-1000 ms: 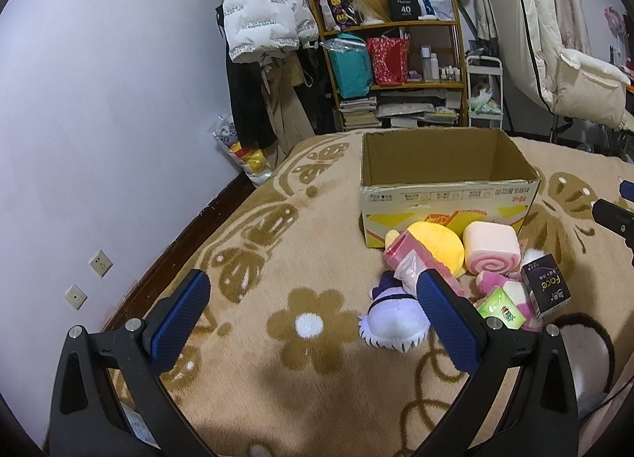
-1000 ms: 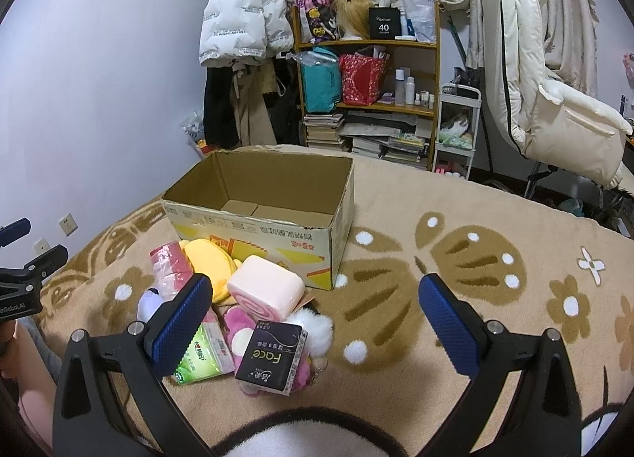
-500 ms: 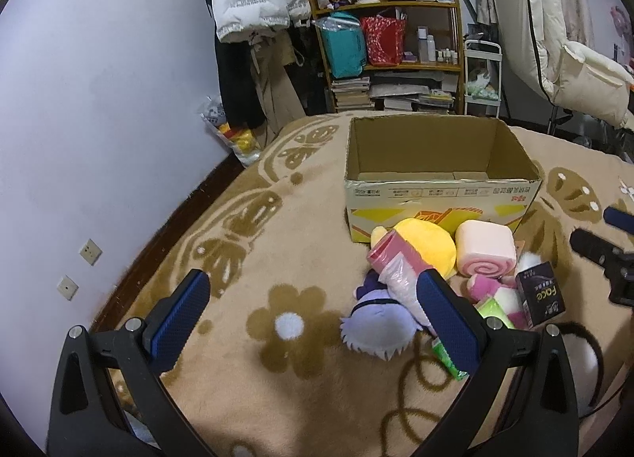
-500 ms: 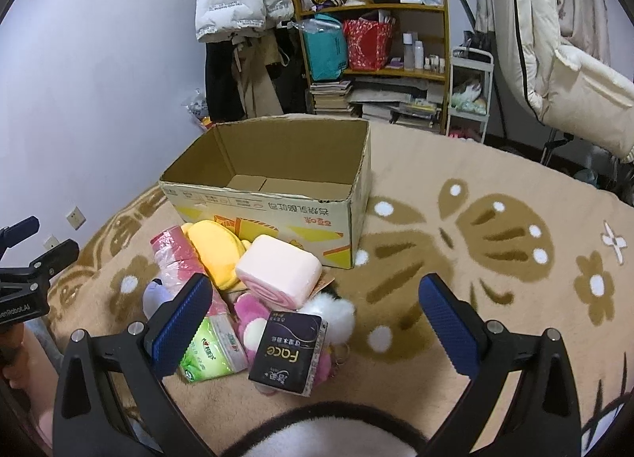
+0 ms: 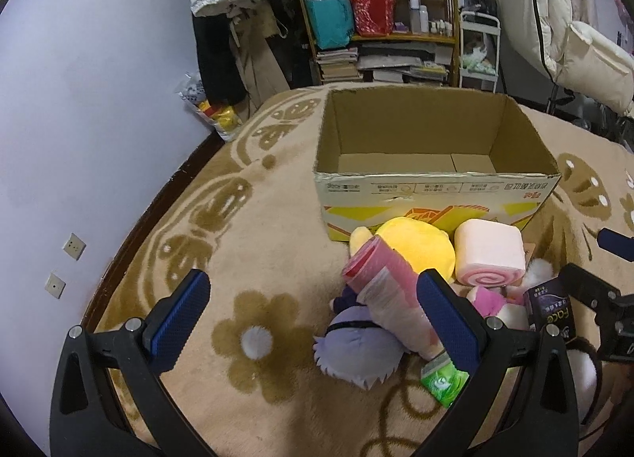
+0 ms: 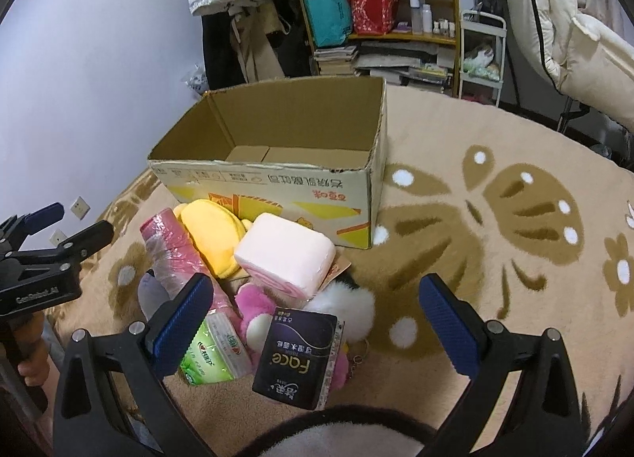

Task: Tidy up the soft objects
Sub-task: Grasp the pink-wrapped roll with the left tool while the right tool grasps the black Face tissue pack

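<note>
An open, empty cardboard box [image 5: 436, 183] [image 6: 277, 183] stands on the tan rug. In front of it lies a heap of soft things: a yellow plush [image 5: 416, 247] [image 6: 214, 231], a pink swirl-roll cushion [image 5: 489, 259] [image 6: 285, 259], a pink wrapped pack [image 5: 388, 290] [image 6: 174, 255], a purple plush [image 5: 356, 350], a green tissue pack [image 6: 214, 354], a black tissue pack [image 6: 297, 362] and a white furry toy [image 6: 348, 306]. My left gripper [image 5: 313, 322] is open, left of the heap. My right gripper [image 6: 317, 326] is open over the heap's near side.
A shelf [image 5: 380, 13] with bags, books and bottles stands behind the box. Coats [image 5: 230, 21] hang beside it. A wall [image 5: 79, 100] runs along the rug's left edge. A white chair [image 6: 574, 33] is at the right. Something furry, dark-rimmed [image 6: 340, 433], lies nearest me.
Both grippers have moved forward and tilted down toward the heap and the box, so these look larger. Both stay open and empty.
</note>
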Available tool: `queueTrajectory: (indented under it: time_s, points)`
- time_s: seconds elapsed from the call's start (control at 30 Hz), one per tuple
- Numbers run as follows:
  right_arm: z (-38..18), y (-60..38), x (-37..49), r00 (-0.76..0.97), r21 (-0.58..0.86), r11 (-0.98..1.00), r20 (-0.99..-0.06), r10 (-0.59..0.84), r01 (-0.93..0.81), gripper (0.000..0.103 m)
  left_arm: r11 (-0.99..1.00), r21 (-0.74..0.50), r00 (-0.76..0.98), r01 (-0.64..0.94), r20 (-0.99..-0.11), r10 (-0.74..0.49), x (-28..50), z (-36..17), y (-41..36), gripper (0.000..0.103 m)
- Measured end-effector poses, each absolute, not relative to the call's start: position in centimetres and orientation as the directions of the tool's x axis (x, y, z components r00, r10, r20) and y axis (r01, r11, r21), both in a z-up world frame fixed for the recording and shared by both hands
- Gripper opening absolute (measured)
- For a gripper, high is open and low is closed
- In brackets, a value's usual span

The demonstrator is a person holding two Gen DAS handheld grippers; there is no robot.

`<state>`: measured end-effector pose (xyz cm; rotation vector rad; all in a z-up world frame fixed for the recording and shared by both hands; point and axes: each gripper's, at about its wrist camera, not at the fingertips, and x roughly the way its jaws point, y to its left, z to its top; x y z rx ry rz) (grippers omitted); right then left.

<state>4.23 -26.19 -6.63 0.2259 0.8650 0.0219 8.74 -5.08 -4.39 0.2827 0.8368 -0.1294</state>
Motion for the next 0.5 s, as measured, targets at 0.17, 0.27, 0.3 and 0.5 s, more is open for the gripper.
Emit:
queueTrajectory:
  time_s: [0.17, 0.27, 0.3, 0.5]
  points:
    - [-7.9, -26.2, 5.2, 0.609, 0.211, 0.974, -0.784, 0.120, 0.080, 0.102, 0.954, 0.187, 0.637, 0.236, -0.771, -0.007, 10.0, -5.7, -5.7, 0.103]
    - [-8.7, -26.3, 5.5, 0.586, 0.223, 0.971, -0.800, 0.129, 0.090, 0.102, 0.951, 0.187, 0.616, 0.248, -0.788, -0.006, 10.8, -6.6, -6.2, 0.103]
    - [-9.0, -26.4, 5.6, 0.579, 0.225, 0.970, -0.805, 0.131, 0.093, 0.102, 0.950, 0.188, 0.612, 0.251, -0.791, -0.005, 10.9, -6.9, -6.4, 0.103]
    - [-10.1, -26.5, 5.5, 0.534, 0.222, 0.969, -0.835, 0.133, 0.105, 0.098, 0.946, 0.180, 0.572, 0.269, -0.820, -0.006, 11.7, -8.7, -7.3, 0.103]
